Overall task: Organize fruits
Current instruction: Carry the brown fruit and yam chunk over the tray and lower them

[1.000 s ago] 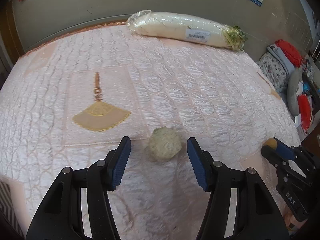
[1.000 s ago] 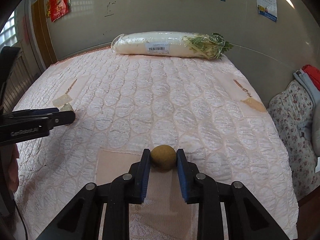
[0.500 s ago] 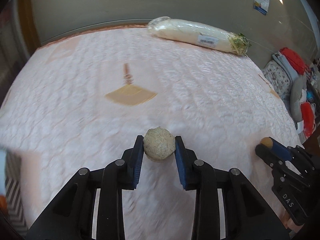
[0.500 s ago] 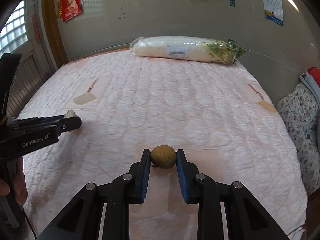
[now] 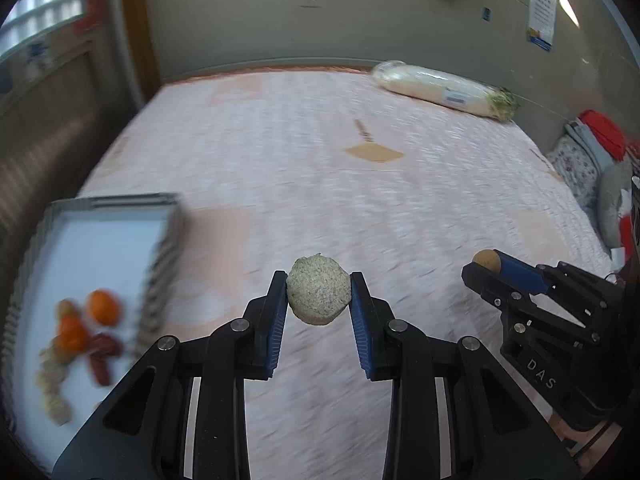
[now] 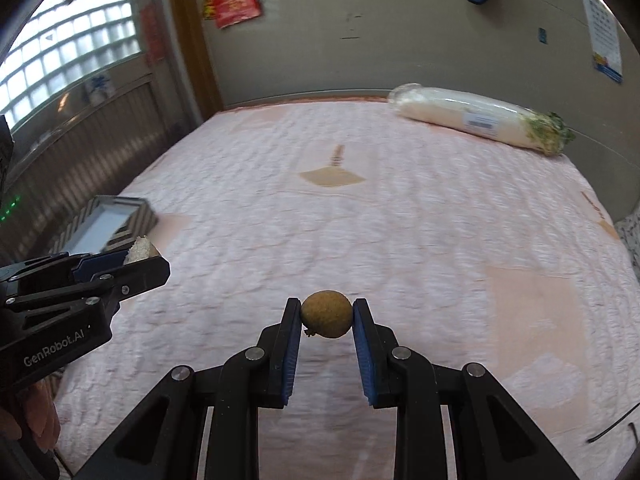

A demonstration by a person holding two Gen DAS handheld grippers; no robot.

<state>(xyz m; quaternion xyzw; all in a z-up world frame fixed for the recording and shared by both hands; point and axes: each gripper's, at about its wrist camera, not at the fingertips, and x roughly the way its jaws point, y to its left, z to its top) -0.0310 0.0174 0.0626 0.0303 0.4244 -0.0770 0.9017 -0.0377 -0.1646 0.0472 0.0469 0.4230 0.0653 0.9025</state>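
Clamped between the blue pads of the left claw (image 5: pixel 319 298) is a pale, rough-skinned round fruit (image 5: pixel 319 295) flecked grey-green, held clear above the pink quilted bed (image 5: pixel 304 168); its jaws have just been closing onto that fruit and are now pressed on both its sides; a smaller, smooth tan-brown round fruit (image 6: pixel 327 313) with a short stub at its base is gripped likewise in the right claw (image 6: pixel 326 316), narrowly shut on it; one fruit is held per claw, two in all; a white tray (image 5: pixel 92 248) with a ribbed rim lies at the bed's left edge, where two orange fruits (image 5: pixel 103 307) and some blurred reddish and beige pieces are seen; one wrapped white radish (image 6: pixel 478 120) lies along the far edge by the wall.
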